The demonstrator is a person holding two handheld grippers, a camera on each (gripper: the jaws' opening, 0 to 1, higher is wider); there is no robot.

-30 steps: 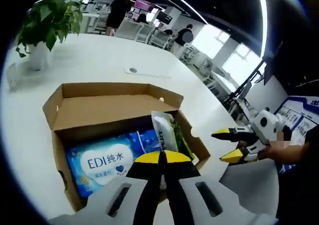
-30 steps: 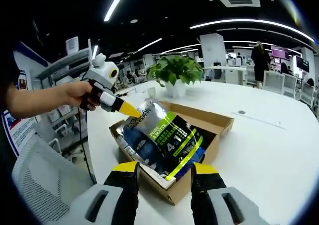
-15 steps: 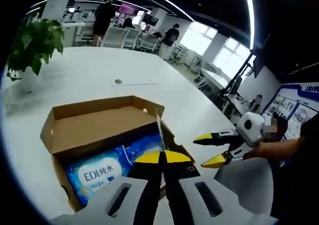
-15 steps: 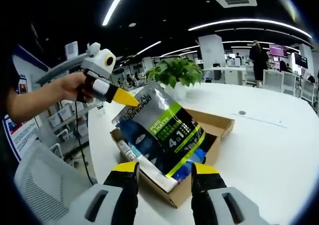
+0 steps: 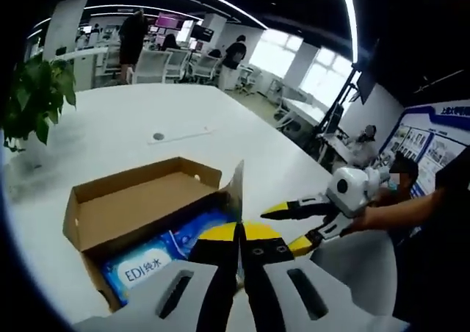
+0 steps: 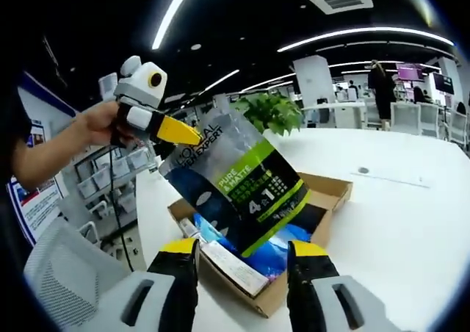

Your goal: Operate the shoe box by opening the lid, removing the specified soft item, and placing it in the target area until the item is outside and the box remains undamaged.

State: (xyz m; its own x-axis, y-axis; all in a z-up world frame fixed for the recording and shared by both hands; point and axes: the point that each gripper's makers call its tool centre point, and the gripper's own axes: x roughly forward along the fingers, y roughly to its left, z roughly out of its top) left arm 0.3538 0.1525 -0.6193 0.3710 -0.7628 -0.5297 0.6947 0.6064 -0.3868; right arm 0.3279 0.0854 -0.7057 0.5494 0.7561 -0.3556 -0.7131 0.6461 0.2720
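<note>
Left gripper (image 6: 192, 135), held in a person's hand (image 6: 99, 124), was clamped on the top corner of the grey-and-green pouch (image 6: 239, 189), which hung lifted above the open shoe box (image 6: 320, 211), its lower end in front of the box's opening. Seen from the left gripper view, the pouch (image 5: 236, 200) appeared edge-on between the closed yellow-tipped jaws. Right gripper (image 5: 286, 228) hovered beside the box with its jaws spread apart, gripping nothing. Inside the box (image 5: 139, 203) lay a blue wipes pack (image 5: 150, 257). The box rested on a white table (image 5: 183, 123), with a potted plant (image 6: 275, 112) behind it.
</note>
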